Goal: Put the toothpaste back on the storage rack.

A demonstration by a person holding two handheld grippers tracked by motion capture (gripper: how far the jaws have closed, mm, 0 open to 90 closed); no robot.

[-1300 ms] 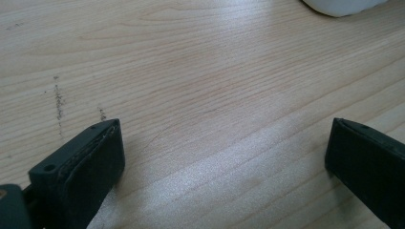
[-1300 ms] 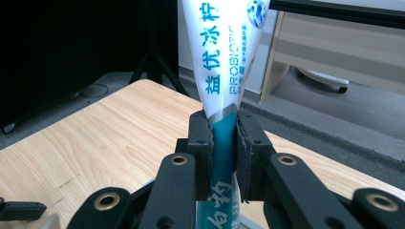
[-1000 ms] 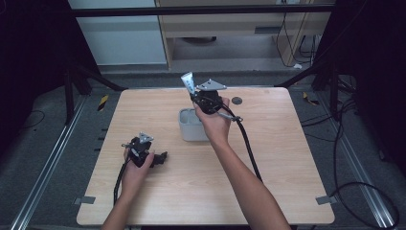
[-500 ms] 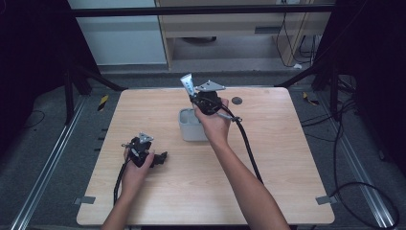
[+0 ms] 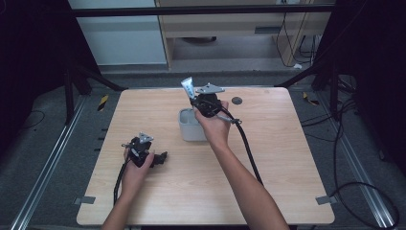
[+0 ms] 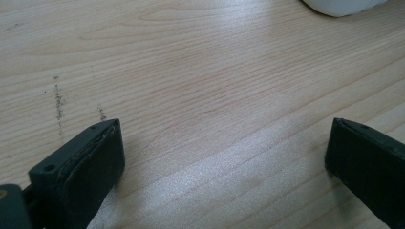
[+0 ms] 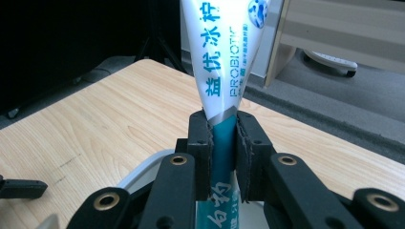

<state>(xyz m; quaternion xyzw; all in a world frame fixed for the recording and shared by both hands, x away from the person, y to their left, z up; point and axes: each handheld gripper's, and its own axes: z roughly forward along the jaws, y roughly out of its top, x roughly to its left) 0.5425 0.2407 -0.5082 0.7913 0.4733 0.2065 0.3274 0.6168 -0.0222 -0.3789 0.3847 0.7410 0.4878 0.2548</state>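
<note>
A pale wooden table with rounded corners stands on grey carpet, framed by black stand legs at both far corners and metal rails along its left and right sides; a light wooden cabinet and a white panel back the scene beyond its far edge. Most of the tabletop is bare, with broad open wood to the right and along the near edge. A small grey rounded-square cup sits a little behind the middle, well clear of every edge, and a small dark round disc lies near the far edge. The right gripper is held above the cup's far rim, its jaws pressed together on a white and teal toothpaste tube with blue printed lettering; in the right gripper view the pads pinch the tube at its narrow teal waist while its flat white end fans upward. The left gripper rests low over the table's left half, near the cup but apart from it, jaws spread wide over bare wood with nothing between them.
</note>
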